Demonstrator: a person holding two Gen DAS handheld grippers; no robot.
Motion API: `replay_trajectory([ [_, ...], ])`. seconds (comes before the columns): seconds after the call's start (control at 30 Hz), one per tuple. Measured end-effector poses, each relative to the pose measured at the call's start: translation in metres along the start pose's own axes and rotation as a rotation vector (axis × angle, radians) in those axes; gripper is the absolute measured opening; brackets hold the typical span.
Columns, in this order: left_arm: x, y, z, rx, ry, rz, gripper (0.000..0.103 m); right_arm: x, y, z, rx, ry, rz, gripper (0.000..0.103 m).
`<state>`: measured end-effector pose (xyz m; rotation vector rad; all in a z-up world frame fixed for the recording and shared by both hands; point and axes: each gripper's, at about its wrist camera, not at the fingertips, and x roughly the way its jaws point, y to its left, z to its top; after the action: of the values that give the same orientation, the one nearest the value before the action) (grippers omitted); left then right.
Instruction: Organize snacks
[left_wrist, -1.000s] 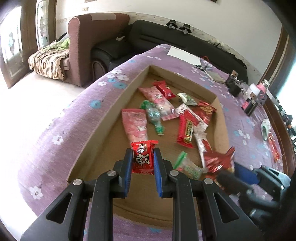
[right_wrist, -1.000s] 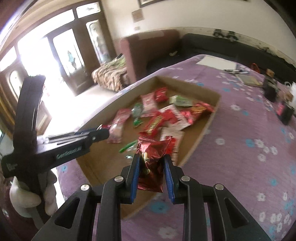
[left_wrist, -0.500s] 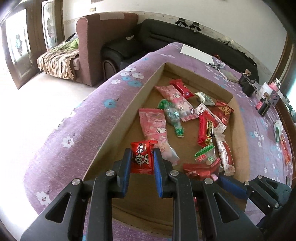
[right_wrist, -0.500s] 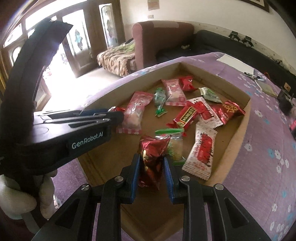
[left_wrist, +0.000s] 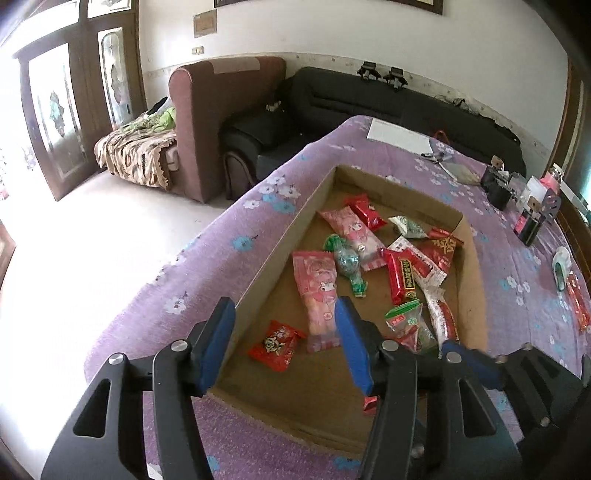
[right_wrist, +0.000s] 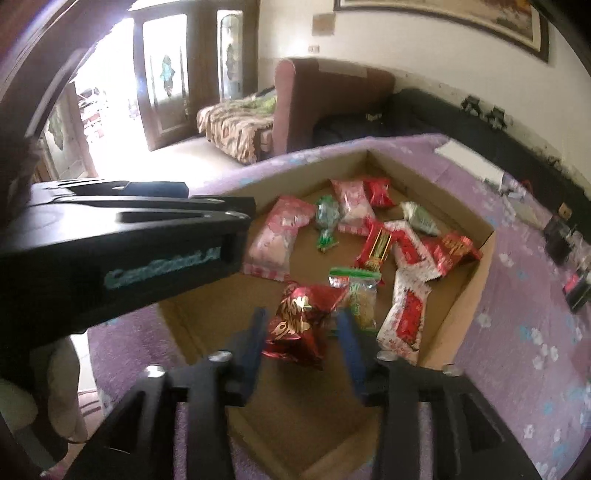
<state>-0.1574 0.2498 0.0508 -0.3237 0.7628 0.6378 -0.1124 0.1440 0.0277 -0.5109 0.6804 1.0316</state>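
Note:
A shallow cardboard box (left_wrist: 291, 236) lies on the purple flowered cloth and holds several snack packets. My left gripper (left_wrist: 284, 345) hangs over its near left corner, jaws opening. A small red packet (left_wrist: 275, 345) lies flat on the box floor below them, untouched by the pads. My right gripper (right_wrist: 301, 343) is over the near end of the box (right_wrist: 472, 280), jaws also opening. A red foil packet (right_wrist: 299, 325) sits between its blue pads, and neither pad presses on it. The left gripper (right_wrist: 147, 240) fills the left of the right wrist view.
Pink packets (left_wrist: 319, 291), a green candy (left_wrist: 345, 258) and a red bar (left_wrist: 400, 277) crowd the middle and far end of the box. Small boxes (left_wrist: 532, 206), a white object (left_wrist: 561, 262) and a red packet (left_wrist: 578, 306) lie on the cloth at right. An armchair (left_wrist: 207, 122) stands beyond.
Both grippers went from shut on a packet to open. The small red packet dropped from the left jaws onto the box floor. The red foil packet came free between the right pads.

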Motion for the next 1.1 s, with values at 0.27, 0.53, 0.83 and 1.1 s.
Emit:
replay_trajectory([
  [0.27,-0.008,-0.006,-0.002,0.007,-0.003,0.009,0.055,-0.034,-0.005,-0.006,0.015,-0.080,-0.037,0.064],
  [0.53,-0.021,-0.022,-0.005,0.032,-0.024,0.011,0.055,-0.048,-0.042,-0.024,0.161,-0.083,-0.069,0.065],
  [0.83,-0.030,-0.048,-0.011,0.076,-0.029,-0.005,0.055,-0.067,-0.071,-0.042,0.285,-0.102,-0.088,0.070],
  [1.1,-0.041,-0.064,-0.016,0.094,-0.061,0.001,0.077,-0.072,-0.081,-0.054,0.340,-0.101,-0.092,0.072],
])
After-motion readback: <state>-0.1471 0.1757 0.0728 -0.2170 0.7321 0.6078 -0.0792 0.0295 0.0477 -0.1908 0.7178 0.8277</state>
